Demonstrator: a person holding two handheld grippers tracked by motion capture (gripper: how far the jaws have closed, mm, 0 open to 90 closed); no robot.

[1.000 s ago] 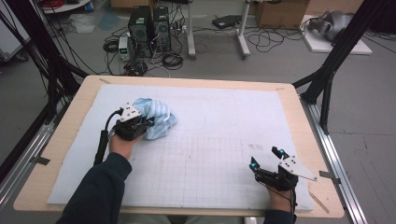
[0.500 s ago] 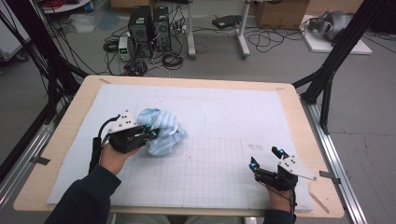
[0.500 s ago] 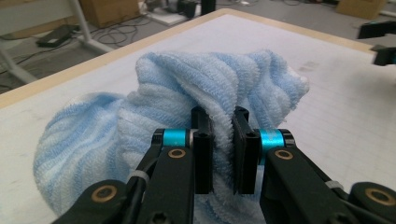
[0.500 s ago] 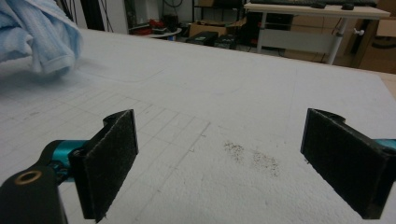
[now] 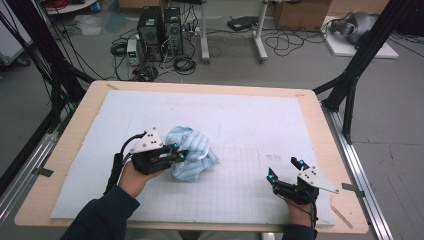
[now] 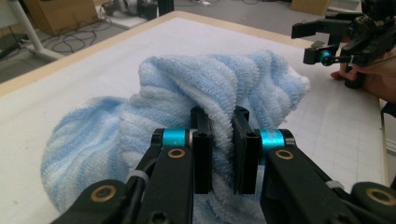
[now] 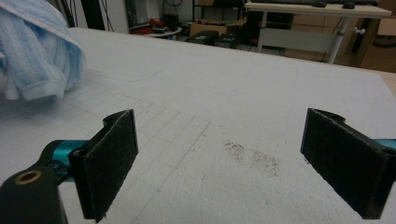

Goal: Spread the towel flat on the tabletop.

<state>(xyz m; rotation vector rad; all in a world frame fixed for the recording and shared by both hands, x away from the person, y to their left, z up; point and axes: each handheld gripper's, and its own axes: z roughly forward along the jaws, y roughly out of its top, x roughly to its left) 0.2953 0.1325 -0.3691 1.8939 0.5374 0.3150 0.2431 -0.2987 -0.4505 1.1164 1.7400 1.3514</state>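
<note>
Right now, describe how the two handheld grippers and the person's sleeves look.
Both the left gripper and the right gripper are black, with two flat black jaws, teal-blue cylinders at the jaw joints and brass-coloured pivot pins. Each carries a grey three-cornered plate on top. A black cable trails from the left one. The sleeves are dark.

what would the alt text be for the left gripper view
The left gripper is shut on a fold of a bunched light blue striped terry towel, which sits on a white gridded mat covering the table. At the upper right, farther off, a hand holds the right gripper, jaws open over the mat.
</note>
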